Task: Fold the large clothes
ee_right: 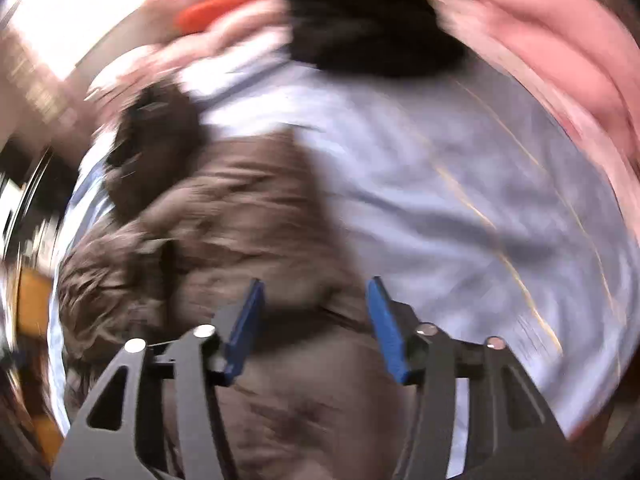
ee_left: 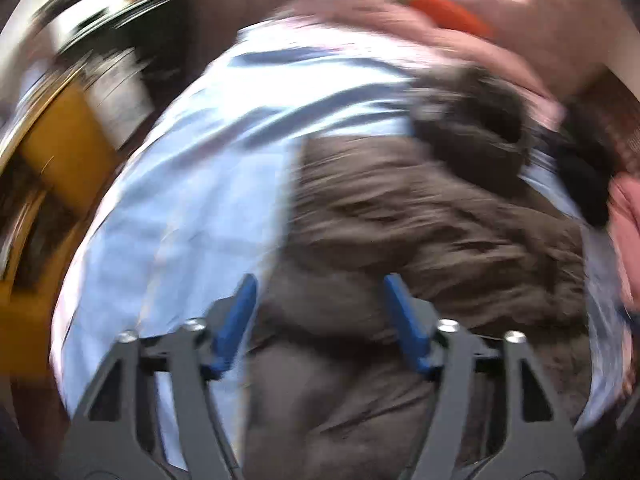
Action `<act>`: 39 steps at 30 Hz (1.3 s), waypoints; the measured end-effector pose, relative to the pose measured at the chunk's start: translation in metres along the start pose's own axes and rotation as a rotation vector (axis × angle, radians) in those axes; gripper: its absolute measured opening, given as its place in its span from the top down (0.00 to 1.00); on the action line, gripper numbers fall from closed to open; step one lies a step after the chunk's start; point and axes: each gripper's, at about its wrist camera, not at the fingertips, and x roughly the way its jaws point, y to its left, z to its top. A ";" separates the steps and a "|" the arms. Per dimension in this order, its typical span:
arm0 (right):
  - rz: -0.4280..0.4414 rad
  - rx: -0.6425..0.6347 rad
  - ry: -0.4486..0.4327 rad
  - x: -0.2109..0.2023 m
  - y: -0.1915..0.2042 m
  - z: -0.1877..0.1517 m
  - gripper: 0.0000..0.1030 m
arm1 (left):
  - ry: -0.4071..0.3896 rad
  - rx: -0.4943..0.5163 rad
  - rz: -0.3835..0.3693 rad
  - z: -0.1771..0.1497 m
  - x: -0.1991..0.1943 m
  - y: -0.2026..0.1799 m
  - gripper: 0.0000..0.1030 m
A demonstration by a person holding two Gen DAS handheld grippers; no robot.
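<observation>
- Both views are badly smeared by blur, so fine detail is lost.
- Left wrist view, far left, from nine to seven o'clock: a mustard-yellow block, too blurred to name.
- Next to it, filling the left and top middle: a pale blue sheet with darker folds, spread over the surface under everything else.
- Centre to four o'clock: a large brown garment, rumpled, lying on the sheet. A darker fuzzy part sits at its upper end, toward one o'clock.
- At six o'clock: the left tool, its blue fingers standing apart. The brown garment shows through the gap below them, but the pads do not press on it; nothing is clamped.
- From twelve to three o'clock: pink cloth along the sheet's far edge, with something orange on it.
- Right wrist view, left half, from ten to six o'clock: the same brown garment, its dark fuzzy part at ten o'clock.
- At six o'clock: the right tool, blue fingers parted and gripping nothing, over the garment's right edge.
- At twelve o'clock: a black cloth on the sheet's far end; the orange thing lies to its left.
- Centre to four o'clock: bare pale blue sheet with thin yellowish lines.
- At two o'clock: pink cloth, bunched.
</observation>
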 end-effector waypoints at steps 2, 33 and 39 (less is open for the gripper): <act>0.050 -0.122 -0.019 0.013 0.051 0.006 0.57 | 0.014 0.112 0.006 0.017 0.027 -0.050 0.54; 0.057 -0.299 -0.108 0.077 0.213 0.130 0.18 | 0.234 0.070 -0.218 -0.034 0.052 -0.164 0.15; -0.209 -0.312 -0.115 0.171 0.244 0.229 0.17 | 0.288 0.052 -0.084 -0.035 0.091 -0.137 0.15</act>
